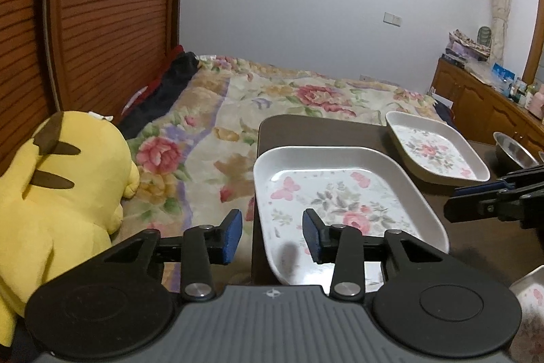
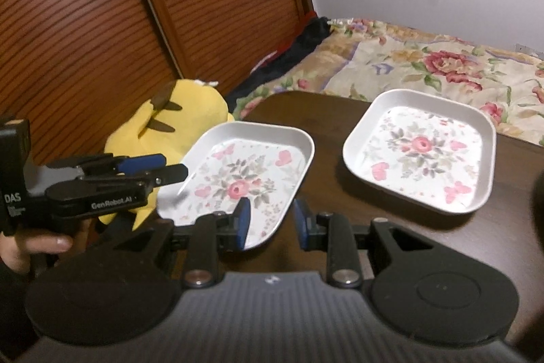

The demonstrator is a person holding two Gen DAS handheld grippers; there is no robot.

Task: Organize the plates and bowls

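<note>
Two white square plates with a pink floral print sit on a dark brown table (image 1: 340,131). The near plate (image 1: 343,203) (image 2: 244,172) lies at the table's left edge. The far plate (image 1: 438,145) (image 2: 421,152) lies further right. My left gripper (image 1: 272,233) is open over the near plate's left rim, holding nothing; it also shows in the right wrist view (image 2: 149,169). My right gripper (image 2: 270,223) is open at the near plate's right front corner, empty; it shows in the left wrist view (image 1: 476,193). A metal bowl (image 1: 513,152) stands at the right.
A yellow plush toy (image 1: 61,186) lies on the bed left of the table. A floral blanket (image 1: 272,97) covers the bed behind. A louvred wooden door (image 1: 102,16) is at left. Another floral dish edge (image 1: 530,291) shows at lower right. A wooden cabinet (image 1: 476,97) stands far right.
</note>
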